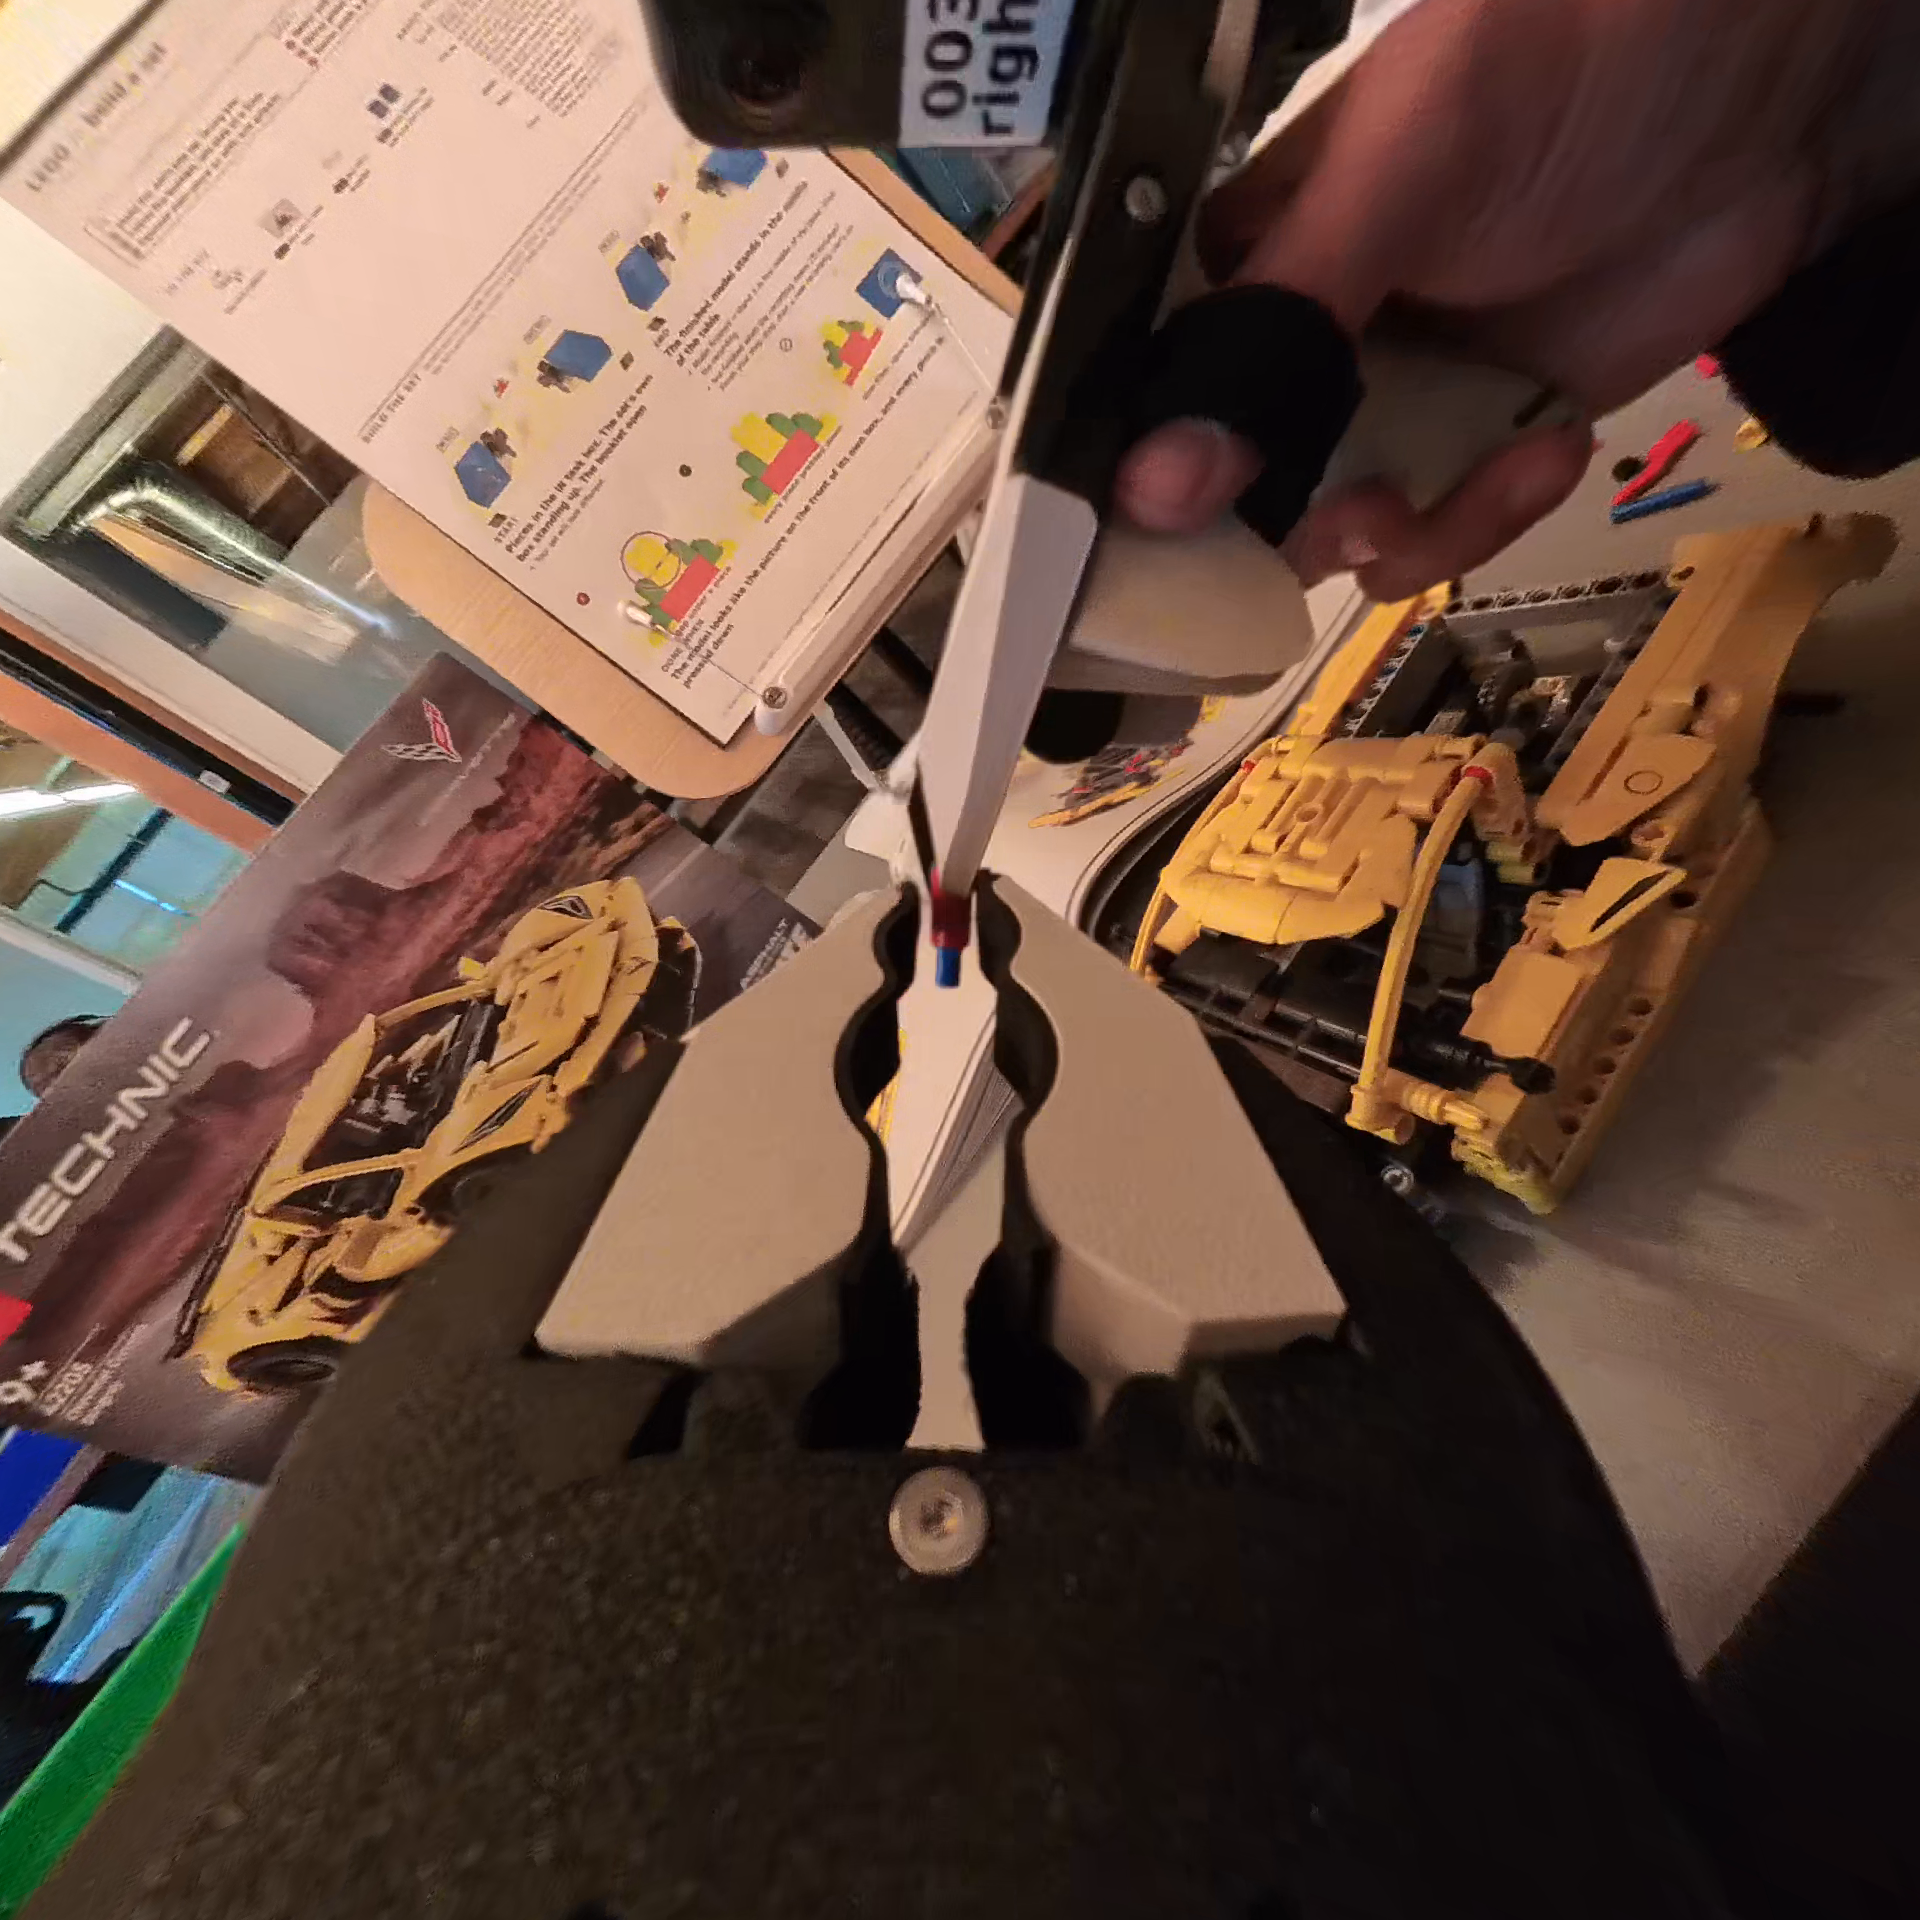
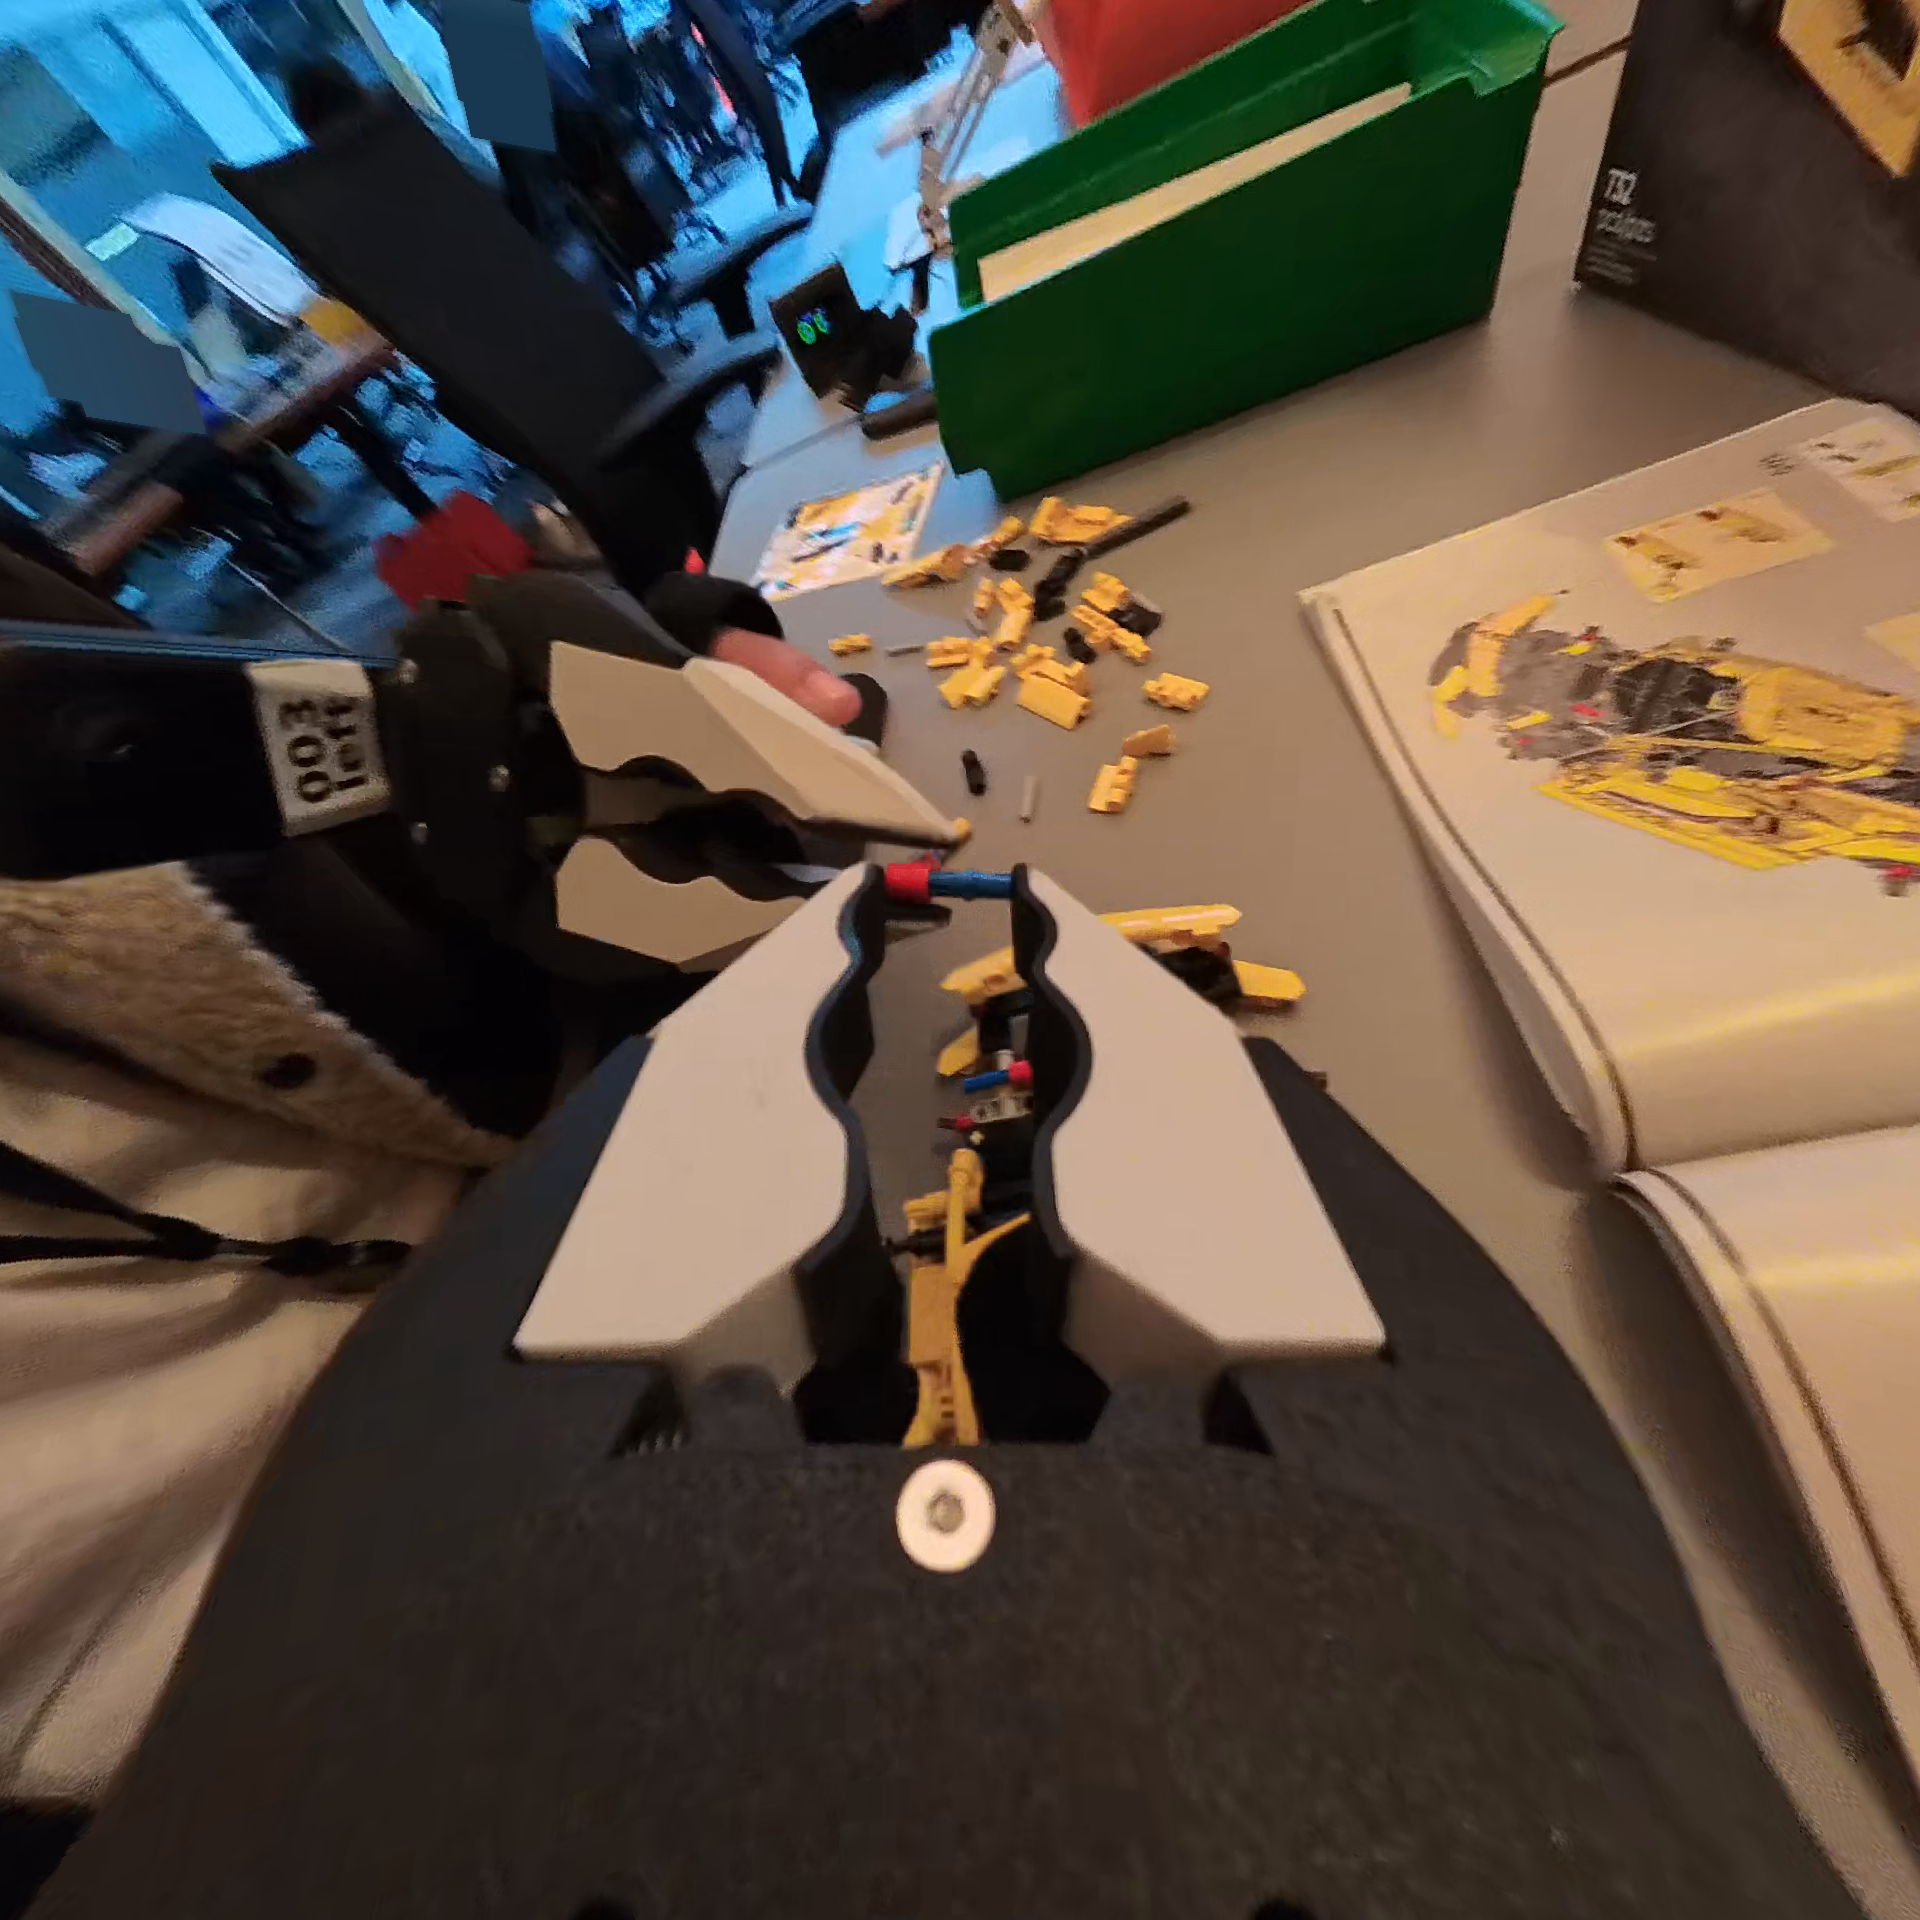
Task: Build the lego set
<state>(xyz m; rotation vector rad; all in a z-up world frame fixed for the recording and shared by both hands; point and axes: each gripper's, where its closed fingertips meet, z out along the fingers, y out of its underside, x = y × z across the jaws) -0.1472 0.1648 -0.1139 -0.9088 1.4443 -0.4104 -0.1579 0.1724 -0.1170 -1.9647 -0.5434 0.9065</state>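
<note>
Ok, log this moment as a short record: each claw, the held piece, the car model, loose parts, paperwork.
right claw: shut on the red-and-blue pin, gripped end to end between its tips
left claw: tips at the pin's red end; grip cannot be told
car model: yellow, partly built, on the grey table
loose parts: mostly yellow, some black, scattered near the green bin
instruction book: open flat
set box: beside the table area
</note>
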